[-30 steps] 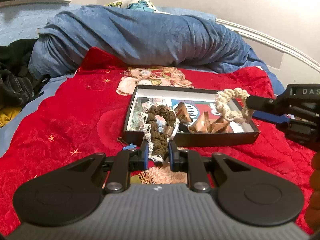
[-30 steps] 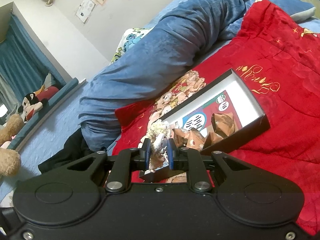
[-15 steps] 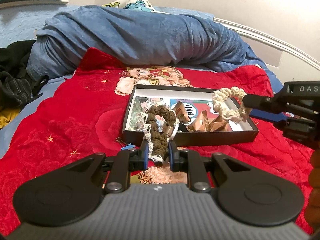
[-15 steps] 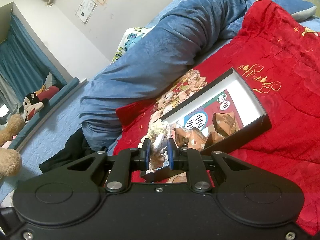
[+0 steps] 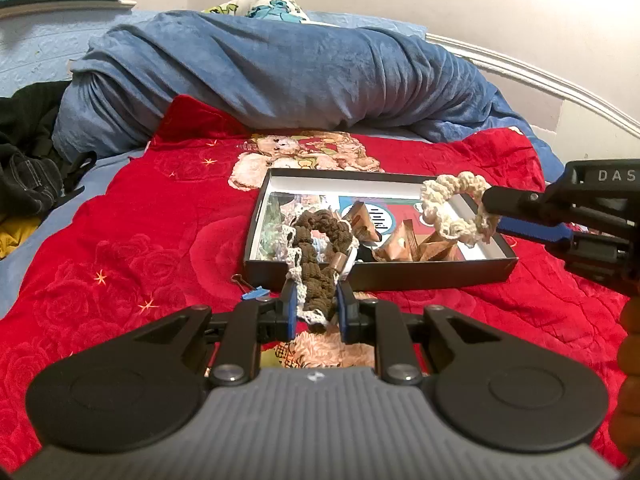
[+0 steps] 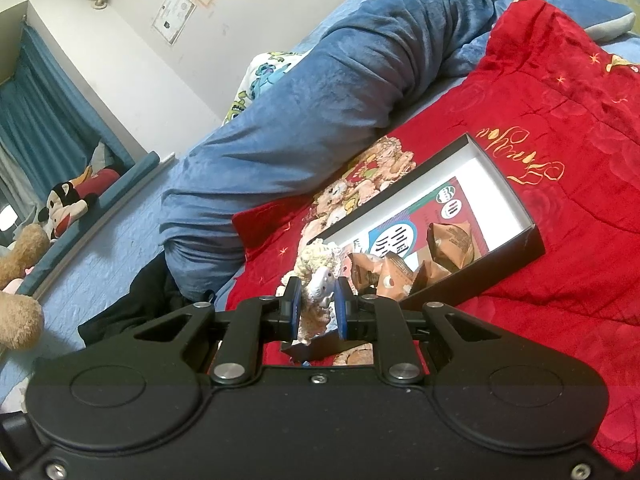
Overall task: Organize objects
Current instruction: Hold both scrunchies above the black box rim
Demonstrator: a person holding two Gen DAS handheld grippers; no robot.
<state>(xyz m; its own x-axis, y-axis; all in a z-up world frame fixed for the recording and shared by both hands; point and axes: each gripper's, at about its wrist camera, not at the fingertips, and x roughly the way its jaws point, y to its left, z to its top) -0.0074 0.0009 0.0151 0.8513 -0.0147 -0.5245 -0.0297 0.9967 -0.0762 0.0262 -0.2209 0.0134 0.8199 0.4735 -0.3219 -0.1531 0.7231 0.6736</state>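
My left tongs (image 5: 316,307) are closed tight on a brown scrunchie (image 5: 320,256) edged with white lace; the blue pads pinch its lower end and the loop stands up in front of the near wall of the black box (image 5: 384,274). My right tongs (image 5: 490,210) come in from the right, clamped on a cream scrunchie (image 5: 456,208) that hangs over the right end of the box. In the right wrist view the same cream scrunchie (image 6: 316,284) sits squeezed between the pads of the right tongs (image 6: 318,308), blocking part of the box's near corner.

The box (image 6: 516,252) lies open on a red blanket (image 5: 140,248) printed with roses, gold stars and a bear. Inside it are a printed card (image 6: 404,236) on the white floor and several brown wrapped snack packets (image 5: 404,242), bunched toward the near wall just under and beside the cream loop. A small blue binder clip (image 5: 256,294) lies on the blanket just left of the left tongs, outside the box.

Behind the box a rolled blue blanket (image 5: 280,76) runs across the bed. Dark clothes (image 5: 28,176) are piled at the left edge, and plush toys (image 6: 68,204) sit on a ledge by the teal curtain (image 6: 44,120). Papers (image 6: 192,4) are stuck on the wall.
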